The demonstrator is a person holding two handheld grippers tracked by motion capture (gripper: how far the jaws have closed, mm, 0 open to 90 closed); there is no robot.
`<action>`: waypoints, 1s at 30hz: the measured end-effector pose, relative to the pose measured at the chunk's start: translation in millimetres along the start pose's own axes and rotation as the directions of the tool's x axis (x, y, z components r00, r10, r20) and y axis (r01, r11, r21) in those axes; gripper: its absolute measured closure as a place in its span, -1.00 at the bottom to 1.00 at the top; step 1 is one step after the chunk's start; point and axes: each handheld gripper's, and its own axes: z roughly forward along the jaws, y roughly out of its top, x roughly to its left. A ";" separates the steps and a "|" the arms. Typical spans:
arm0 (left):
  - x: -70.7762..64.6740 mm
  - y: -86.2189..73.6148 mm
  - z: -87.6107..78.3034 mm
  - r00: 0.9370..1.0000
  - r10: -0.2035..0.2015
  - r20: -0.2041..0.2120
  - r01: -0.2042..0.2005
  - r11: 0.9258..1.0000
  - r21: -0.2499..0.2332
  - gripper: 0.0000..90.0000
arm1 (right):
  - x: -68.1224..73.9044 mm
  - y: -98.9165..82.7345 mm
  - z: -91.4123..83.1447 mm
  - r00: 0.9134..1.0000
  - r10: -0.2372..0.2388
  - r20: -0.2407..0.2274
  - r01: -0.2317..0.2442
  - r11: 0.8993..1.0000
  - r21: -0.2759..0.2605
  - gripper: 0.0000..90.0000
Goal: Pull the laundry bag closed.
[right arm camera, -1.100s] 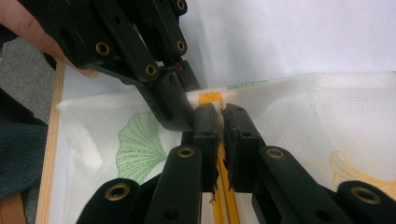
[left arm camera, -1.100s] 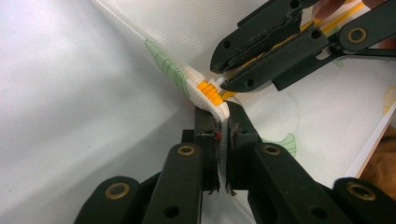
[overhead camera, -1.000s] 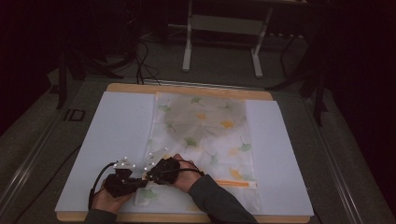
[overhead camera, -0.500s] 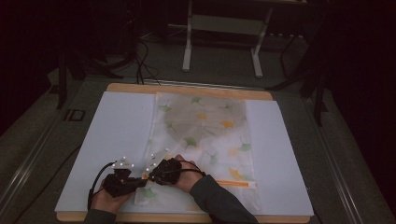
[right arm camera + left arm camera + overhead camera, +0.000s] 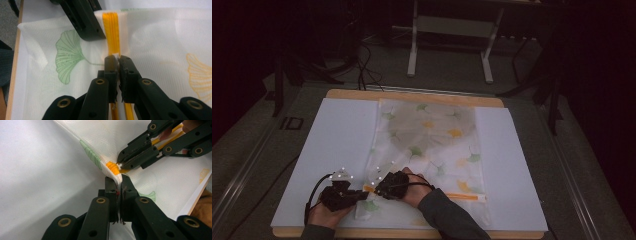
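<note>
— What do you have on the left?

— My left hand-held gripper (image 5: pixel 119 185) sits at the near-left corner of the mesh laundry bag (image 5: pixel 432 145), jaws clenched on a fold of its white netting right beside the orange zipper slider (image 5: pixel 111 167). Left of it the white mat (image 5: pixel 337 145) lies bare, plenty of room out to the wooden edge of the counter (image 5: pixel 412 96).

— And the right?

— My right hand-held gripper (image 5: pixel 117 60) is clamped on the small white pull tab (image 5: pixel 115 54) of the orange zipper (image 5: pixel 111 30), jaws nearly touching the left ones. The zipper tape runs rightward along the bag's near end.

— Anything shifted in the last second?

— Nothing I can make out; both hands sit where they were.

— Texture?

— Fine, slightly translucent weave, printed with green and yellow ginkgo leaves, rumpled near the grip.
</note>
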 end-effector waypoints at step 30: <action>1.6 -1.7 -3.6 1.000 0.006 0.014 -0.006 1.000 -0.014 0.94 | 0.9 -15.0 -14.6 1.000 0.000 0.028 -0.001 0.999 0.054 0.90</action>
